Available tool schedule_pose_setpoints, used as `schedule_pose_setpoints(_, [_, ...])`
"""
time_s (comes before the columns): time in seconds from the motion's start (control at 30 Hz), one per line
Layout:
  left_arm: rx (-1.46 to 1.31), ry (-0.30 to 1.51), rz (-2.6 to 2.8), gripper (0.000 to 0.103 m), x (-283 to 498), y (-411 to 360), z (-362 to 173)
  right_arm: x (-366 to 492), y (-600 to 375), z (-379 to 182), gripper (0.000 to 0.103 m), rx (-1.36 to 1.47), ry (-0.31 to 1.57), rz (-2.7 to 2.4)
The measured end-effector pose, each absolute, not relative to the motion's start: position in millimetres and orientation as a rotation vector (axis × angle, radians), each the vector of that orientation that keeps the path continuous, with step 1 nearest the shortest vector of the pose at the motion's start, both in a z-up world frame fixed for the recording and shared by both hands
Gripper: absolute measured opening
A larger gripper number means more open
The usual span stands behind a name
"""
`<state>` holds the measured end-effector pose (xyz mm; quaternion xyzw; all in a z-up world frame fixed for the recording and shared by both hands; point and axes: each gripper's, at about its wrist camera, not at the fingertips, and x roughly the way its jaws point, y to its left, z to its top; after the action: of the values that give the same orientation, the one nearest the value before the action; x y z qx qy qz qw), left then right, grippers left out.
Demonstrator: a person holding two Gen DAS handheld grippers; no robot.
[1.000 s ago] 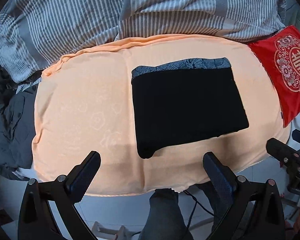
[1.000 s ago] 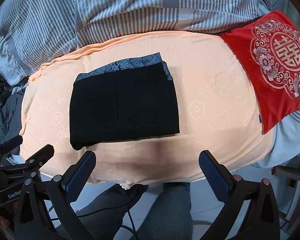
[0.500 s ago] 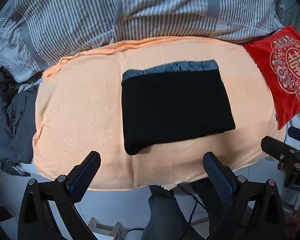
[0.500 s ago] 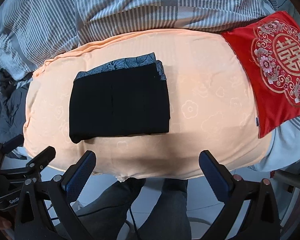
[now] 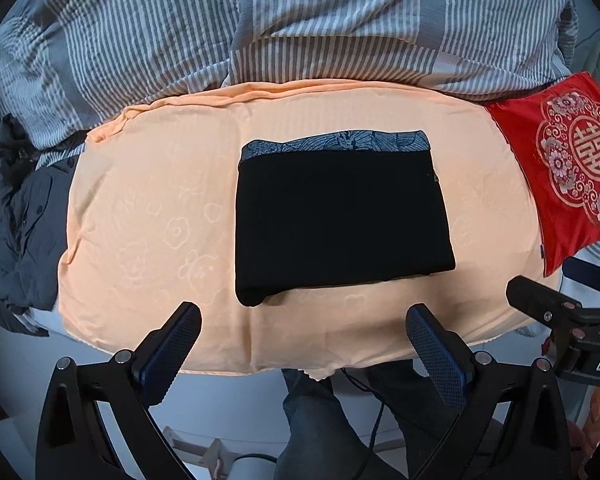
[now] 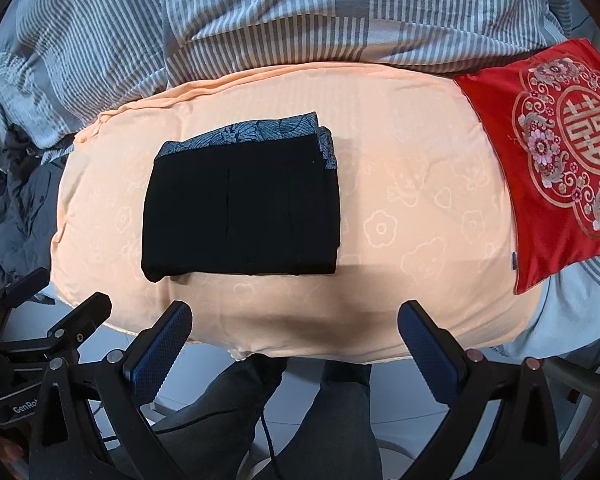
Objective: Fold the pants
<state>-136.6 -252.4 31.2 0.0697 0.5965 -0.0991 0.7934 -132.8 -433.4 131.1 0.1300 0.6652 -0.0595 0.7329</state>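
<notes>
Left wrist view: folded pants on peach blanket, both tools clear.

One pair of pants (image 5: 342, 224), black with a patterned grey waistband, lies as a compact rectangle on the middle of one peach blanket (image 5: 148, 216) spread on the bed. Left tool (image 5: 304, 338) and right tool (image 6: 294, 334): two in all, each with its jaws spread wide, holding nothing, hanging off the blanket's near edge. Folding looks complete. Judged best practice: draw both tools straight away without brushing the near hem, where one corner bulges slightly. One red cushion (image 6: 556, 152) to the right; one striped duvet (image 5: 300, 20) behind; one heap of dark clothing (image 5: 20, 220) at left.
</notes>
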Motion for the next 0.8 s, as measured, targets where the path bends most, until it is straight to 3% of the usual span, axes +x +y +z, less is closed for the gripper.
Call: schedule_pose_setpoints(0.8, [0.141,1.274,-0.231,0.103,-136.2,-257.3,34.1,-131.5,-432.1,133.6,0.103,0.275,1.459,-0.121])
